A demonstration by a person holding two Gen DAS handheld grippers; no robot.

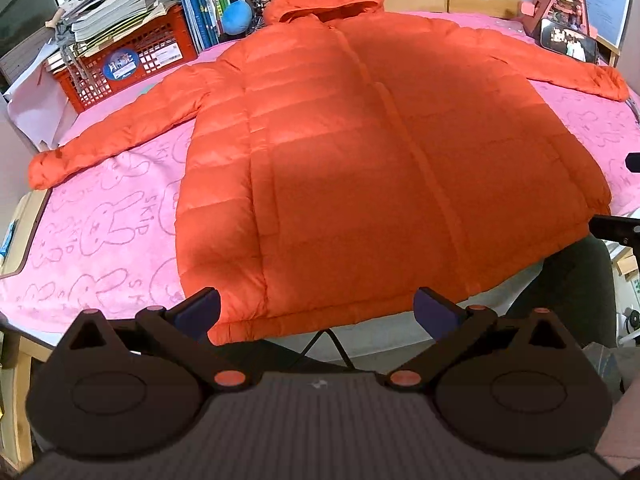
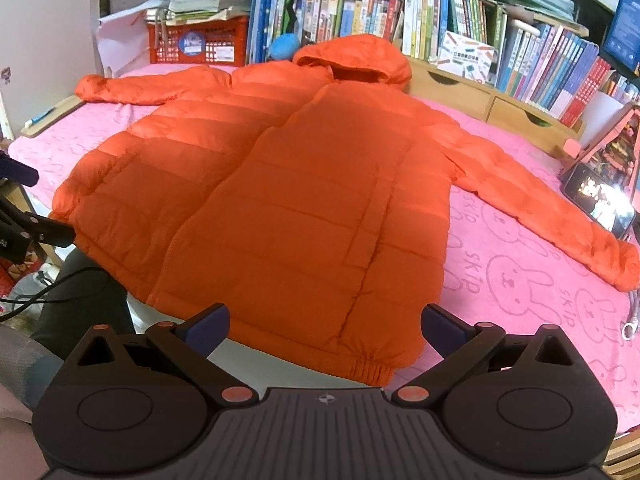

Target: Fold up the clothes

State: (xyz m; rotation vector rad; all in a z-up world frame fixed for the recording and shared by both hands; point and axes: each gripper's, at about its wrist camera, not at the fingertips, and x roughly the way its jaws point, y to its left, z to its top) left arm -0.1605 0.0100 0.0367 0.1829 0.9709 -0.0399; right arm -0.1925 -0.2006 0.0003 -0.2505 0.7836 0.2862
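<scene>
An orange hooded puffer jacket point(image 1: 360, 152) point(image 2: 280, 200) lies spread flat, front up, on a pink rabbit-print towel point(image 1: 100, 232) point(image 2: 540, 280). Both sleeves stretch out sideways and the hood points to the far bookshelf. Its hem hangs slightly over the table's near edge. My left gripper point(image 1: 318, 312) hovers open just before the hem's left part, nothing between its fingers. My right gripper point(image 2: 326, 326) is open too, in front of the hem's right corner with the elastic cuff. Part of the right gripper point(image 1: 618, 228) shows at the left wrist view's right edge.
A red crate point(image 1: 120, 64) stacked with books stands far left. Bookshelves and wooden drawers point(image 2: 512, 108) line the back. A phone point(image 2: 600, 200) on a stand sits by the right sleeve. A person's dark-clad leg point(image 1: 572, 280) is below the near table edge.
</scene>
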